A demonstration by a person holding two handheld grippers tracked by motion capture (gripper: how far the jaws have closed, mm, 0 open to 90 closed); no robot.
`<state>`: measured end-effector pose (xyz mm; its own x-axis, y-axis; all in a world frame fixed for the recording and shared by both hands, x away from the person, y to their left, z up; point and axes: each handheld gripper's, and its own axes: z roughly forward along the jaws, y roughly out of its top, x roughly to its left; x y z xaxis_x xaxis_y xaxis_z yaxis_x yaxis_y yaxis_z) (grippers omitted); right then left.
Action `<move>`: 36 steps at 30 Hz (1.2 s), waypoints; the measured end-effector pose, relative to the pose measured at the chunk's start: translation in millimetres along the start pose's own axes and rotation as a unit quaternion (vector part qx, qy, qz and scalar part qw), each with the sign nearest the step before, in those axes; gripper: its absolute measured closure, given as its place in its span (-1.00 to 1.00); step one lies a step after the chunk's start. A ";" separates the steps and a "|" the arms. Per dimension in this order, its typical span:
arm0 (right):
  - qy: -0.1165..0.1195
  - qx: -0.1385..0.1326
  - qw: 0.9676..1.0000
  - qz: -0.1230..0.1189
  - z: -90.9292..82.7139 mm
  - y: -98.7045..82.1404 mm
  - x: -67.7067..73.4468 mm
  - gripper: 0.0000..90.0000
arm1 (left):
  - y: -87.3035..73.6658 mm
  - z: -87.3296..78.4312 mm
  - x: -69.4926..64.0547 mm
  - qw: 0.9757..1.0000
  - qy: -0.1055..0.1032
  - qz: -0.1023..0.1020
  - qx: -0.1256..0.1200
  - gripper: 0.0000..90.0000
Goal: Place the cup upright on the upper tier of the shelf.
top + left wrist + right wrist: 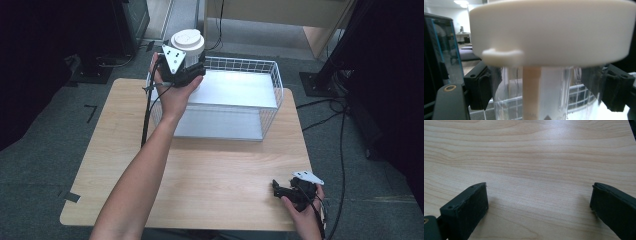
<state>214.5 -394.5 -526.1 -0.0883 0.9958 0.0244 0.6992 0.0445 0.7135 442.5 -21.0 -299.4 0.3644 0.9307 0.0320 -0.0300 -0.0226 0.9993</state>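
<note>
Gripping a clear lidded jar (188, 47), the left tool (192, 75) hides its base; right tool (280, 190) open.

There was one clear container (189, 65) with one white lid (187, 40), held between the jaws of the left gripper (192, 74), and one white wire basket (270, 87) stood just behind and beside those jaws. There were two grippers in all, each with two black jaws and one grey three-cornered plate; the right gripper (278, 188) had nothing between its spread jaws but bare wood. One wooden table (220, 170) carried everything, and two hands were seen, one to each gripper.
</note>
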 end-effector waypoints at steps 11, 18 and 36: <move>0.000 0.000 1.000 0.001 0.0 0.0 0.1 -0.97 | 6.6 -8.9 2.5 0.999 -0.021 -0.005 0.045 -1.00; 0.000 0.000 1.000 0.000 0.0 0.0 0.0 -0.97 | 7.0 -25.0 2.8 0.999 -0.020 -0.008 0.037 -1.00; 0.000 0.000 1.000 0.000 -0.1 0.0 0.0 -0.97 | 2.0 -70.8 -0.7 0.999 -0.026 -0.001 0.030 -1.00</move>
<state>214.5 -394.6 -526.1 -0.0890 0.9957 0.0242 0.6996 0.0452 0.7131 376.3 4.2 -298.9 0.4121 0.9106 0.0300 0.0264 -0.0448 0.9986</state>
